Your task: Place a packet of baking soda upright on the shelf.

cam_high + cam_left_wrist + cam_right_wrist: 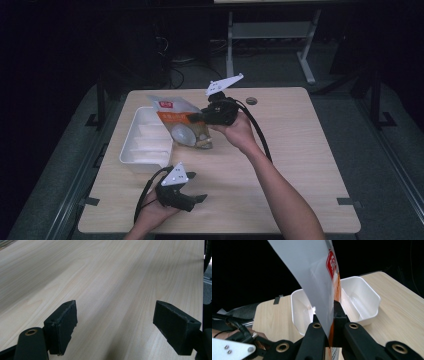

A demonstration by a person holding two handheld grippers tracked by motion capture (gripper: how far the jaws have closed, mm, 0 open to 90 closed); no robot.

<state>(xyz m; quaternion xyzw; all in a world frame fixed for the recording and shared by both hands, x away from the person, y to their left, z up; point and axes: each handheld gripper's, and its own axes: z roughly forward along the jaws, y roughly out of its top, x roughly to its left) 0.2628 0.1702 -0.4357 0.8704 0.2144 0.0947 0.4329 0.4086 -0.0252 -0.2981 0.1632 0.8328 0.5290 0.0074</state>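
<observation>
Glossy orange-and-white snack bag clamped in right claw, above white plastic tray, left claw apart, pale woodgrain tabletop.

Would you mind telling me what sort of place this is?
Probably a lab recording station: a bare wooden table in a dark room, a metal stand with cables behind it, and a person working hand-held grippers.

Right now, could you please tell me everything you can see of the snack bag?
The bag is a flat, glossy pouch: orange and white front with a red logo near the top, a pale round picture below, and a plain silvery back in the right gripper view. It looks like foil-lined plastic and appears sealed. The right gripper is shut on one edge, its fingers pinching it thin. It hangs tilted beside the white tray, partly over its rim; whether it touches the table or tray is unclear.
</observation>
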